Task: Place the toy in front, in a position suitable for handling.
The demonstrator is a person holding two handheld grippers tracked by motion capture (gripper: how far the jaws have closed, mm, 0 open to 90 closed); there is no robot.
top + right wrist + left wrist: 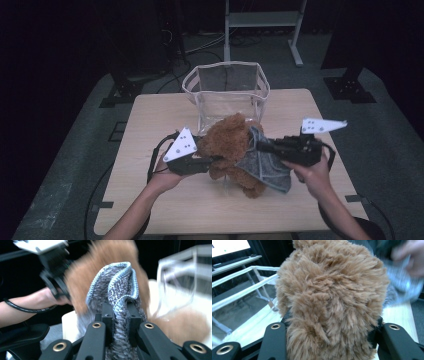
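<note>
A shaggy brown teddy bear (231, 145) was held up above the pale wooden table (150, 130), caught between the two hand-held tools. The left gripper (212, 161) had its black jaws pressed into the bear's thick, tufted fur, squeezing the soft body from both sides. The right gripper (260, 146) was pinched tight on a grey knitted garment (265, 167), a speckled wool piece with a ribbed, paler blue edge; the fabric bunched into a fold between the jaws and draped loosely over the bear's side. Just behind the bear stood a clear plastic bag (226, 90), boxy, with white piping along its rim and its mouth open upward.
</note>
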